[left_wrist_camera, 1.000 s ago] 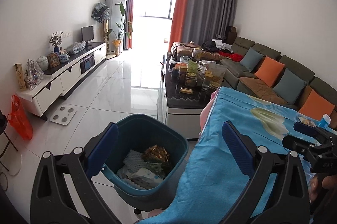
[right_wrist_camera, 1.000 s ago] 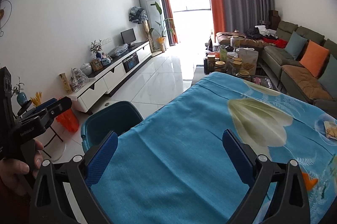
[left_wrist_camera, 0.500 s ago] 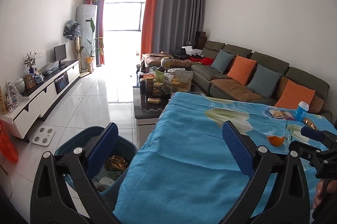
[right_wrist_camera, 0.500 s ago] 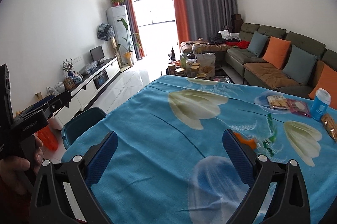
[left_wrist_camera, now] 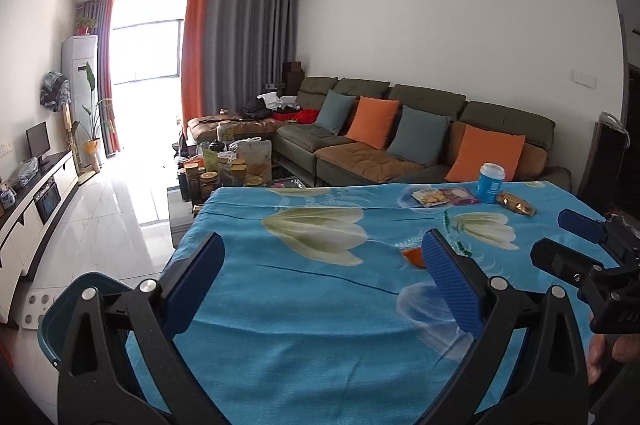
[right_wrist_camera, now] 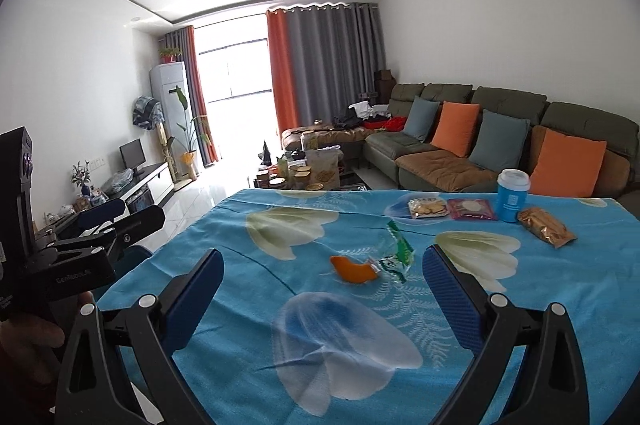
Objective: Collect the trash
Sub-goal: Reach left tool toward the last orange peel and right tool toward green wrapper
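Observation:
An orange peel point(right_wrist_camera: 354, 270) and a clear green-printed wrapper point(right_wrist_camera: 394, 254) lie mid-table on the blue flowered cloth point(right_wrist_camera: 320, 329). At the far right edge lie a cracker packet point(right_wrist_camera: 427, 207), a purple packet point(right_wrist_camera: 471, 208), a blue cup point(right_wrist_camera: 512, 195) and a gold snack bag point(right_wrist_camera: 546, 227). My right gripper point(right_wrist_camera: 320, 301) is open and empty, above the cloth short of the peel. My left gripper point(left_wrist_camera: 320, 285) is open and empty over the table's left part; the peel point(left_wrist_camera: 412, 257) shows beside its right finger. The teal trash bin point(left_wrist_camera: 60, 309) stands at the table's left edge.
A cluttered coffee table point(left_wrist_camera: 224, 169) stands beyond the table. A sofa with orange and grey cushions point(left_wrist_camera: 400, 137) runs along the right wall. A white TV cabinet point(left_wrist_camera: 36, 193) lines the left wall. A white scale point(left_wrist_camera: 36, 313) lies on the floor.
Both grippers have swung right, from the trash bin toward the table. The bin has slid to the lower left edge and the trash items have come into view. Both stay open.

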`<state>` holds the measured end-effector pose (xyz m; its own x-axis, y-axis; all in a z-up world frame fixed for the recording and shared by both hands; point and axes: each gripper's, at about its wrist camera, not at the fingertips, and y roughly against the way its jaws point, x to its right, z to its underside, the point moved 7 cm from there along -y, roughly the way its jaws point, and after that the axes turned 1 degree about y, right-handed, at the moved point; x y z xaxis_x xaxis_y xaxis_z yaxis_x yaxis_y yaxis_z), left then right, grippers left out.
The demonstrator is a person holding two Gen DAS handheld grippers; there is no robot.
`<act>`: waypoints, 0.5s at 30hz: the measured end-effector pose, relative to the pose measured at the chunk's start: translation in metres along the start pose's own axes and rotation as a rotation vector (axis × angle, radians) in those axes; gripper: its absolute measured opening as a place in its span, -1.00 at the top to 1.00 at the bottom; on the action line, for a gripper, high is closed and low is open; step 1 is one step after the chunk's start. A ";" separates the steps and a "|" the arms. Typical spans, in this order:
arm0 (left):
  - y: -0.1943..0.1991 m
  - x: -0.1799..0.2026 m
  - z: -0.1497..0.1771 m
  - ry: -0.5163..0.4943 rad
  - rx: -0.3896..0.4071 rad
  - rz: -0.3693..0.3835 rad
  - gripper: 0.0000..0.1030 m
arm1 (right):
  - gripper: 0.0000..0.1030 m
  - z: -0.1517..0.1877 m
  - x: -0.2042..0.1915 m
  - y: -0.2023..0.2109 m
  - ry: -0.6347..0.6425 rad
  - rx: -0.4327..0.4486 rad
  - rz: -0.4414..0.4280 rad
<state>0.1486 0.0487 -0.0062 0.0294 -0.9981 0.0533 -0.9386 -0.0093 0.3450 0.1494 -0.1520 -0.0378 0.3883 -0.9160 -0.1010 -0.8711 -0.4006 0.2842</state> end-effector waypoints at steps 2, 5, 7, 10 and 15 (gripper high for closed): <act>-0.001 0.015 0.000 -0.009 0.011 0.030 -0.89 | -0.87 0.003 0.007 0.007 -0.009 0.018 0.019; -0.003 0.036 0.001 -0.037 0.017 0.064 -0.89 | -0.87 0.006 0.016 0.015 -0.012 0.027 0.052; -0.002 0.048 0.005 -0.053 0.014 0.079 -0.89 | -0.87 0.011 0.021 0.018 -0.021 0.023 0.065; -0.005 0.059 0.009 -0.062 0.004 0.097 -0.89 | -0.87 0.017 0.024 0.022 -0.019 0.014 0.088; -0.005 0.066 0.012 -0.058 0.009 0.105 -0.89 | -0.87 0.026 0.033 0.032 -0.014 0.022 0.129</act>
<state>0.1516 -0.0179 -0.0156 -0.0894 -0.9954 0.0340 -0.9386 0.0956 0.3314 0.1265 -0.1962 -0.0567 0.2682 -0.9602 -0.0785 -0.9200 -0.2794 0.2748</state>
